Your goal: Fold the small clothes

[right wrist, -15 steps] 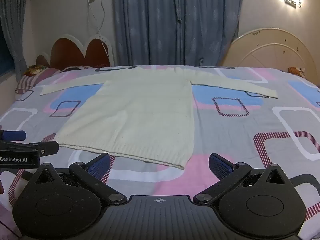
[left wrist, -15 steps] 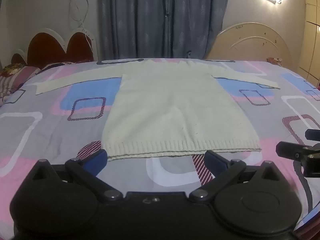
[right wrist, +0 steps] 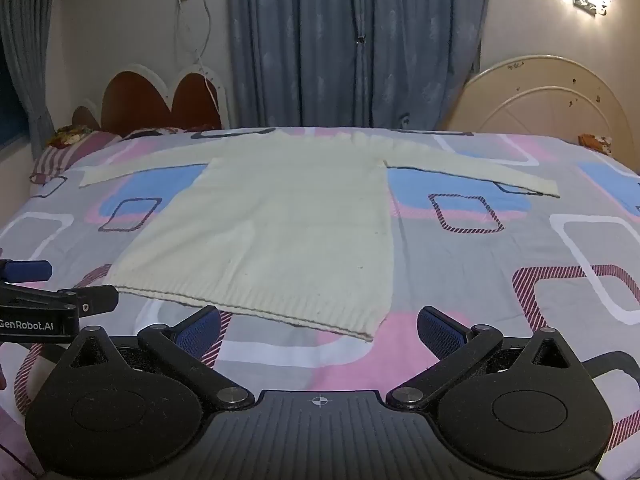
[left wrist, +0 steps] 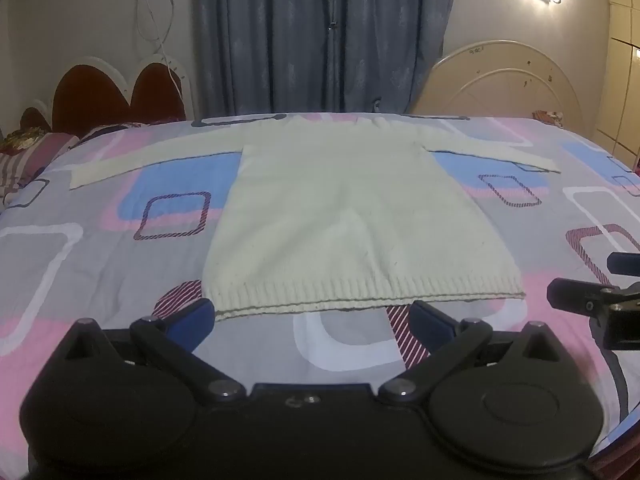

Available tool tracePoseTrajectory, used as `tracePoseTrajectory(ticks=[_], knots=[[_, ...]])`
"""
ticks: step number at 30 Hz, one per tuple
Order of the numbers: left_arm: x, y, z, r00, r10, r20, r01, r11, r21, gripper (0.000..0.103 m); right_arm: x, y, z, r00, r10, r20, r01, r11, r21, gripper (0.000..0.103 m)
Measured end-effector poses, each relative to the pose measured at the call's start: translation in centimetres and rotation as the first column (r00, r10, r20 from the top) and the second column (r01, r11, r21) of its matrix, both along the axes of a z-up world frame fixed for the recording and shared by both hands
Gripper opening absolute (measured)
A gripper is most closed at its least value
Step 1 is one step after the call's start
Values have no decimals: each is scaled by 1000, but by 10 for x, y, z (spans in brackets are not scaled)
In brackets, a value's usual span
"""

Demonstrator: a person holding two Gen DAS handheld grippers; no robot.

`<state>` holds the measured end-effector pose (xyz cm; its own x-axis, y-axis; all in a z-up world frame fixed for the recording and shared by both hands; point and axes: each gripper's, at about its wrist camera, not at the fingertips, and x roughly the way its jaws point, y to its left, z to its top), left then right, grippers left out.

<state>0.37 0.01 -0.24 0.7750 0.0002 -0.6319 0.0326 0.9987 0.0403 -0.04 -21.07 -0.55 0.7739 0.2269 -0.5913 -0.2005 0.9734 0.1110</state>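
1. The left gripper [left wrist: 308, 316] hangs at 6 o'clock of its own view, its jaws spread wide with nothing between them; its blue pads [left wrist: 190, 318] sit just short of the ribbed hem
2. The right gripper [right wrist: 320, 330] hangs likewise at 6 o'clock of its view, jaws wide and empty, the sweater's near right corner lying between the pads but beyond them
3. Each gripper shows in the other's view: the right one at 3 o'clock, the left one at 9 o'clock
4. The cream sweater [left wrist: 352, 216] lies flat on the patterned bedsheet [left wrist: 104, 248], hem towards the grippers, collar towards 12 o'clock, sleeves stretched out to 10 and 2 o'clock
5. Beyond it at 12 o'clock hang blue curtains [right wrist: 356, 44]; a red headboard [right wrist: 160, 100] stands at 10 o'clock
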Motion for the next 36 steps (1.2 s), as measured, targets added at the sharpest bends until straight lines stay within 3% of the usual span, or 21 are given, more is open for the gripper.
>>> tracePoseTrajectory(ticks=[36], knots=[[-3,-1,-1,1000,7,3,-7,1000,11,103,0,-2,7,1000,-2,9,2,1000,-1,103]])
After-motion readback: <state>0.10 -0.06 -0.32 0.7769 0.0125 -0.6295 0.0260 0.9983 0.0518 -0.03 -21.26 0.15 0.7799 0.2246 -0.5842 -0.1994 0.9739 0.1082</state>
